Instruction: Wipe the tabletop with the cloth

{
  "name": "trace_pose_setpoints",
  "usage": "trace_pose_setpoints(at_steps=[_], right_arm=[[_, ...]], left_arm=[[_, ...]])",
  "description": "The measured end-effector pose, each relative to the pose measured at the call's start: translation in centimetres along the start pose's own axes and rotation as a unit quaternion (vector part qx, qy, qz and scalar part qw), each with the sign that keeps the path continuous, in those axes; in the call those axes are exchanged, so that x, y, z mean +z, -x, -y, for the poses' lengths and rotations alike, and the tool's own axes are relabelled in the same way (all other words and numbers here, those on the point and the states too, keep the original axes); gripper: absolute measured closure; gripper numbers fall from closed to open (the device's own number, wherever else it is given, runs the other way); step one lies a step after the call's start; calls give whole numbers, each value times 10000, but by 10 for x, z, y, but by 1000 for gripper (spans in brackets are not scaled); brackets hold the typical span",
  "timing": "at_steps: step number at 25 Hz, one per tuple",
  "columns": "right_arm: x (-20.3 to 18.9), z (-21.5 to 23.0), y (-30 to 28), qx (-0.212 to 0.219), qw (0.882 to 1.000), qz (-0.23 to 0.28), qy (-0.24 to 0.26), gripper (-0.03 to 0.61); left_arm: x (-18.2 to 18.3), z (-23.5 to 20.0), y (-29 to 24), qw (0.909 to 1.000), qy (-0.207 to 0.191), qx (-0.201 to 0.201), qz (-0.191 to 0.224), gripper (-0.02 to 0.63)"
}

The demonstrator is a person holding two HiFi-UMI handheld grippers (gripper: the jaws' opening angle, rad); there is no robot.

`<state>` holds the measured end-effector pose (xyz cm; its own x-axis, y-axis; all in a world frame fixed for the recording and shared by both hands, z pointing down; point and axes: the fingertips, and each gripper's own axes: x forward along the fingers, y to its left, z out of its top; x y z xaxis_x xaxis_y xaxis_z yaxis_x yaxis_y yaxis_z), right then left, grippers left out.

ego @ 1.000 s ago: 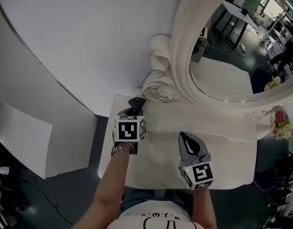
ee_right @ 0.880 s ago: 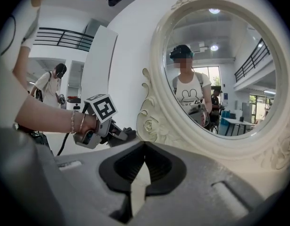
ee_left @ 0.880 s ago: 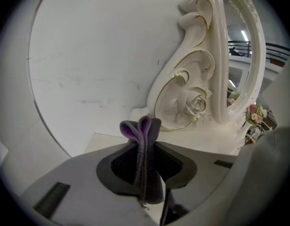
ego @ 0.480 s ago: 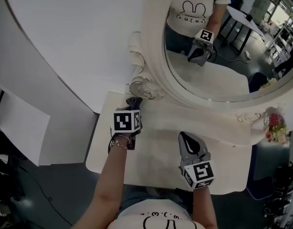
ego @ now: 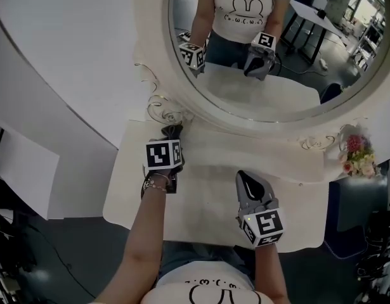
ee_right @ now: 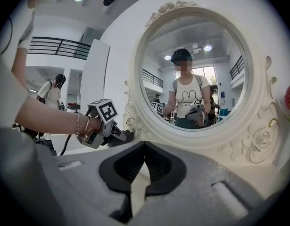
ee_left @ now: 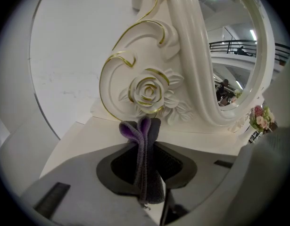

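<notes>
Pinches the cloth (ee_left: 144, 140) in the left gripper (ego: 172, 135), with a folded purple-grey tuft poking out past the tips. Aims at the carved rose (ee_left: 147, 92) of the mirror frame straight ahead of those jaws, near it; cannot tell whether cloth meets the tabletop (ego: 207, 201) beneath. Holds the right gripper (ego: 247, 181) pressed together on nothing, to the right of the left one and nearer the body, over bare tabletop. Seems early in the job: shows no wiped streak, and probably leaves the whole stretch between and right of the grippers to cover.
</notes>
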<state>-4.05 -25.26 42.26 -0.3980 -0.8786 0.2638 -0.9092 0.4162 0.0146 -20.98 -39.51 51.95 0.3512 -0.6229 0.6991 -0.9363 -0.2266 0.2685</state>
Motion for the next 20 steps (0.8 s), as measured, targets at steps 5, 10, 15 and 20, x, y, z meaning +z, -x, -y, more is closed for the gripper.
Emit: trace_pose_setpoints(at_steps=[5, 10, 15, 20], right_arm=[[-7, 24, 15, -121, 9998, 35, -120, 578], [-19, 50, 30, -157, 9996, 52, -235, 578], [-20, 64, 44, -178, 9995, 85, -264, 578], [-13, 67, 58, -188, 9993, 81, -316, 578]], left_arm=[[-2, 21, -6, 10000, -41, 60, -15, 523], [-6, 49, -17, 9998, -125, 134, -28, 523], [-11, 71, -17, 9997, -200, 143, -45, 523], [-11, 88, -10, 9997, -226, 93, -69, 523]])
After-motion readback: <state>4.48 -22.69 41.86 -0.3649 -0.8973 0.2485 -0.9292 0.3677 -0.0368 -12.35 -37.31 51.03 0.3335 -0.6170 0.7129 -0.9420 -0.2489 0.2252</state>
